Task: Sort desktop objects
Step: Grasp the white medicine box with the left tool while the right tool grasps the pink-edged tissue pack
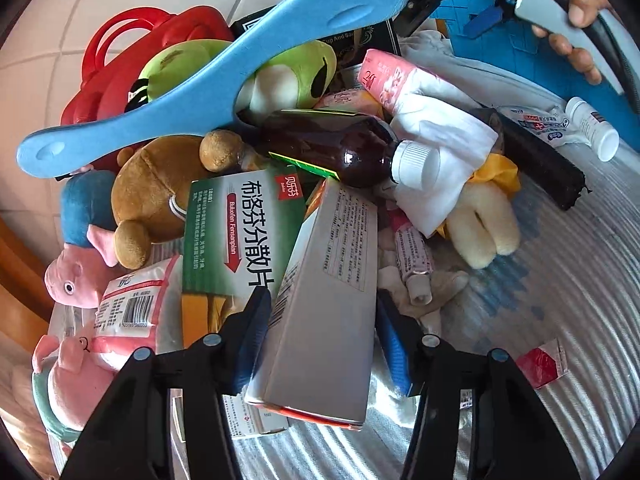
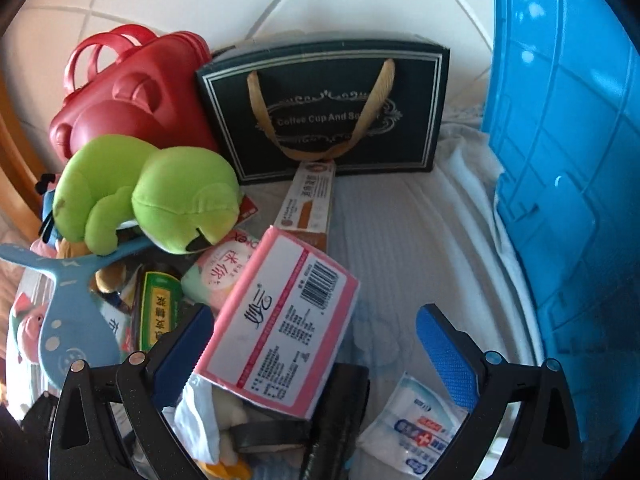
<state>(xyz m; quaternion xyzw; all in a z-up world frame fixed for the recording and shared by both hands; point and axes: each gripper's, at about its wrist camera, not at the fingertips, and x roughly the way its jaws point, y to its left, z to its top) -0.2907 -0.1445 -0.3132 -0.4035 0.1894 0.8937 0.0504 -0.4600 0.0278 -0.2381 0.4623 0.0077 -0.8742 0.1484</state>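
Observation:
A heap of mixed objects lies on a striped cloth [image 1: 560,280]. In the left wrist view, my left gripper [image 1: 324,336] is shut on a grey medicine box [image 1: 324,300], which stands tilted between the blue pads [image 1: 252,340]. A green-and-white medicine box [image 1: 240,232] lies just left of it. In the right wrist view, my right gripper [image 2: 316,354] is open wide over a pink tissue pack [image 2: 280,320]. The pack lies close to the left finger [image 2: 184,352] and well clear of the right one.
Around these lie a brown bottle [image 1: 340,148], a brown bear plush [image 1: 160,196], a green plush [image 2: 160,196], pink pig plushes [image 1: 76,276] and a blue plastic hanger [image 1: 208,72]. A red case [image 2: 132,92] and a black gift bag [image 2: 320,108] stand behind, a blue basket [image 2: 568,160] at right.

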